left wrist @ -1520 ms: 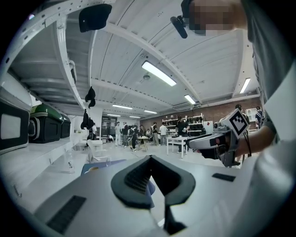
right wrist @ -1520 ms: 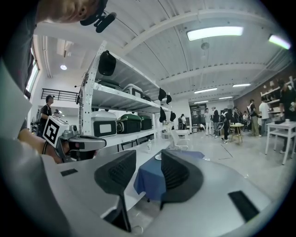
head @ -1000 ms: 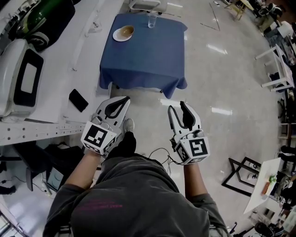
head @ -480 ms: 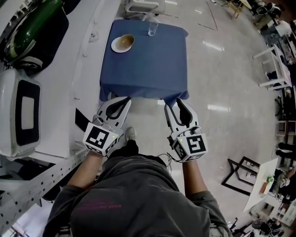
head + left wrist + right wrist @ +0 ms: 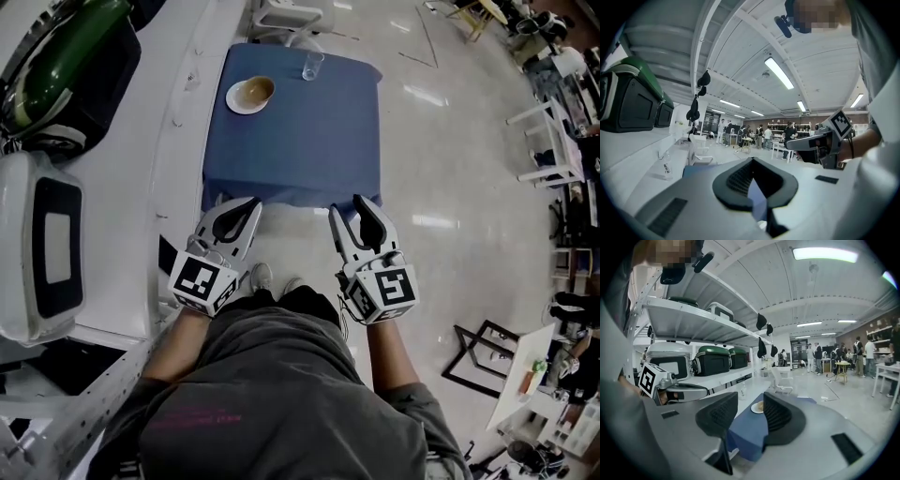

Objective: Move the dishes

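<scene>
Two dishes, a white plate with brown bowl (image 5: 250,92) and a clear glass tumbler (image 5: 312,66), sit far across the blue-clothed desk (image 5: 300,141). Approach step: my left claw (image 5: 246,204) is closed, my right claw (image 5: 348,208) half open, both empty; next I reach across.

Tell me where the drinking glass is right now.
In the head view, the glass stands near the far edge of the blue table, just right of the bowl on its white plate.

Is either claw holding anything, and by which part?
Nothing is held: the left claw is shut on nothing, the right claw open and empty.
</scene>
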The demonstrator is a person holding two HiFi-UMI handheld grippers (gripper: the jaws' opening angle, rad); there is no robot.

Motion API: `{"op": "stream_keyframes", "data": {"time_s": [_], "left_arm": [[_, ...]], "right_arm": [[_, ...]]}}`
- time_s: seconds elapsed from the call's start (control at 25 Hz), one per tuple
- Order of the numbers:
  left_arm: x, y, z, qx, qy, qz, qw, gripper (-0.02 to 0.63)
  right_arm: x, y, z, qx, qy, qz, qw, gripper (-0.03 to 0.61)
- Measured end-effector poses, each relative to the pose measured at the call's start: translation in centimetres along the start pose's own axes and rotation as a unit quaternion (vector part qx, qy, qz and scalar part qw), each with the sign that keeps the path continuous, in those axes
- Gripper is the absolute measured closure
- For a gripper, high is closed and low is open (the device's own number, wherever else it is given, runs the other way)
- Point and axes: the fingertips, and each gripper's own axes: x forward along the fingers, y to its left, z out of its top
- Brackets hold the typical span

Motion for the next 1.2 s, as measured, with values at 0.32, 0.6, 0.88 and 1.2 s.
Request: {"op": "stream_keyframes", "data": {"time_s": [0.32, 0.6, 0.88, 1.2], "left_arm": [[-0.2, 1.6, 0.6, 0.015, -0.003, 0.022, 0.9996, 0.615], [1.3, 4.4, -0.2, 0.021, 0.011, 0.051, 0.9984, 0.615], [7.4, 8.2, 0.6, 0.031, 0.023, 0.061, 0.9974, 0.615], [13.2, 9.0, 2.3, 0.032, 0.051, 0.078, 0.9952, 0.615]], "right_arm": [[1.7, -0.1, 1.1, 0.003, -0.01, 0.01, 1.0, 0.425], [5.1, -2.3, 0.5, 0.012, -0.008, 0.025, 1.0, 0.425], [11.1, -7.1, 0.4, 0.022, 0.004, 0.038, 0.999, 0.425], [14.9, -12.7, 2.1, 0.034, 0.019, 0.064, 0.997, 0.425]]}}
